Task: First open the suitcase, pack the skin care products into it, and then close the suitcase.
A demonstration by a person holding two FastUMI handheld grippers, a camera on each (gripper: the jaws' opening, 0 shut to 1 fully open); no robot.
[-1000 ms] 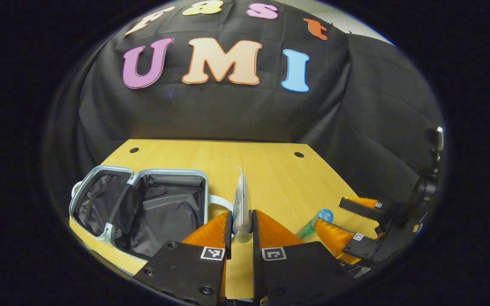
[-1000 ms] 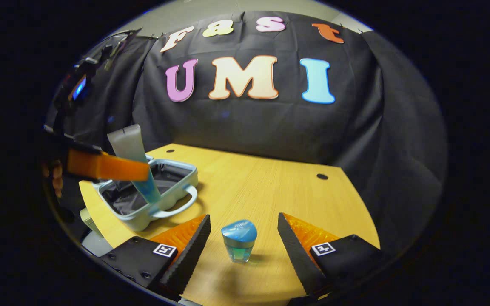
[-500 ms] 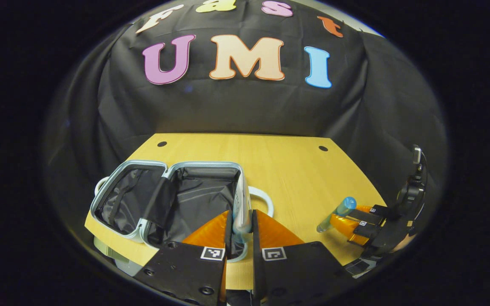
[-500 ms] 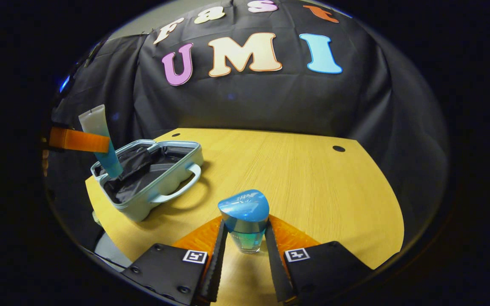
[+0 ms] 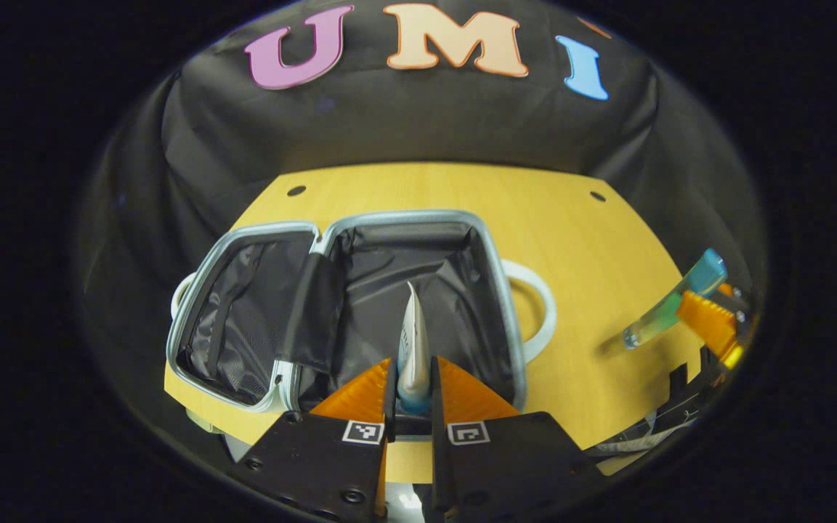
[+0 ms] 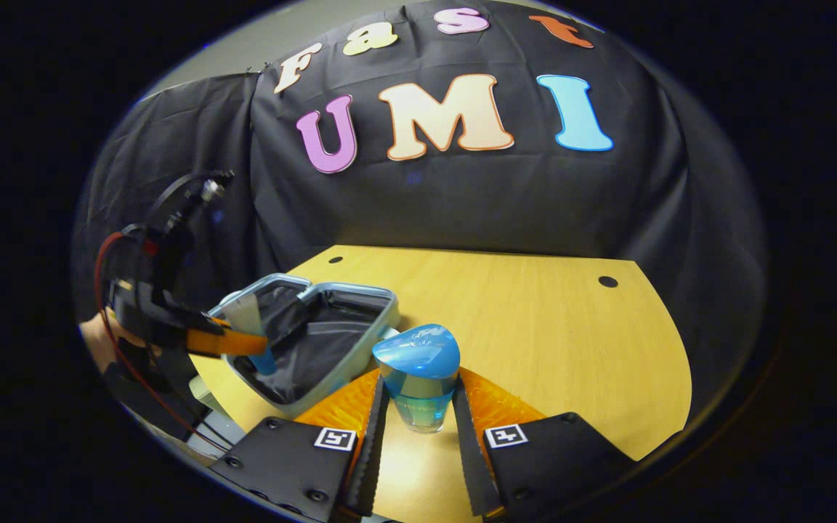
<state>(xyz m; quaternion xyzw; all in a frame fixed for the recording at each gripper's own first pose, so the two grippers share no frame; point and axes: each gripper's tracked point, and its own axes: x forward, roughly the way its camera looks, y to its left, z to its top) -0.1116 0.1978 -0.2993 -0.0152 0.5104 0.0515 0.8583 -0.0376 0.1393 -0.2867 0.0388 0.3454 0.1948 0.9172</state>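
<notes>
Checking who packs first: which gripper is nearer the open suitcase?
Left. The left gripper, holding the tube, is over the suitcase; the right gripper, holding the blue-capped bottle, is beside it.

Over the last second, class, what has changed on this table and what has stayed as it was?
The left gripper carried its tube from beside the suitcase to over its open compartment. The right gripper, open around the blue-capped bottle a second ago, shut on it and lifted it off the table. The suitcase stayed open, the tube stayed gripped.
</notes>
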